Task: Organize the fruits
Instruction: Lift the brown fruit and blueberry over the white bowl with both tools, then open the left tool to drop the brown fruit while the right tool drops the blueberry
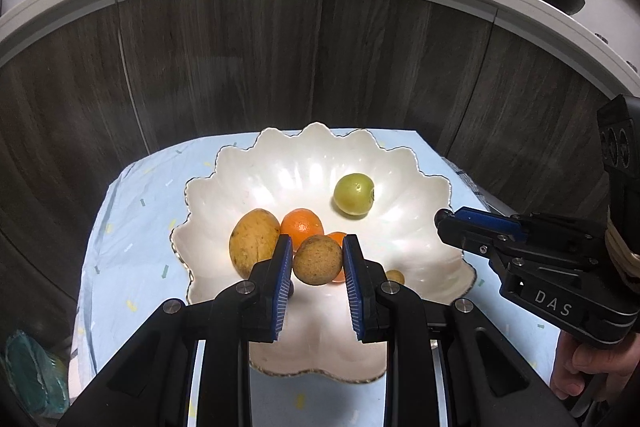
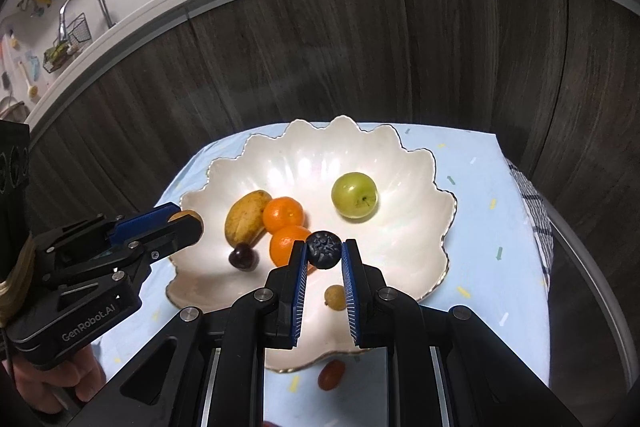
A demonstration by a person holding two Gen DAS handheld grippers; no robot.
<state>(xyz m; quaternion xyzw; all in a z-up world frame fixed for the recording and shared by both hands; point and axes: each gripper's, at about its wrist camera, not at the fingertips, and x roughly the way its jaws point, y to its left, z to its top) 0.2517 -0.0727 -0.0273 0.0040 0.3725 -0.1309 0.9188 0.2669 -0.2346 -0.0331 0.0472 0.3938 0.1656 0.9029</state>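
A white scalloped bowl (image 1: 408, 163) (image 2: 404, 163) sits on a light blue cloth. It holds a green apple (image 1: 354, 194) (image 2: 354, 195), a yellow-brown mango (image 1: 253, 242) (image 2: 245, 216), two oranges (image 1: 302, 227) (image 2: 283, 214), a dark cherry (image 2: 243, 256) and a small tan fruit (image 2: 335, 297). My left gripper (image 1: 317, 261) is shut on a round brown fruit (image 1: 318, 259) above the bowl's near side; it also shows in the right wrist view (image 2: 185, 218). My right gripper (image 2: 324, 251) is shut on a dark blueberry (image 2: 324, 250) above the bowl.
A small red fruit (image 2: 331, 375) lies on the cloth (image 2: 480, 227) just outside the bowl's near rim. Dark wood cabinet fronts (image 1: 240, 67) stand behind the table. A checked towel (image 2: 536, 211) hangs at the right table edge.
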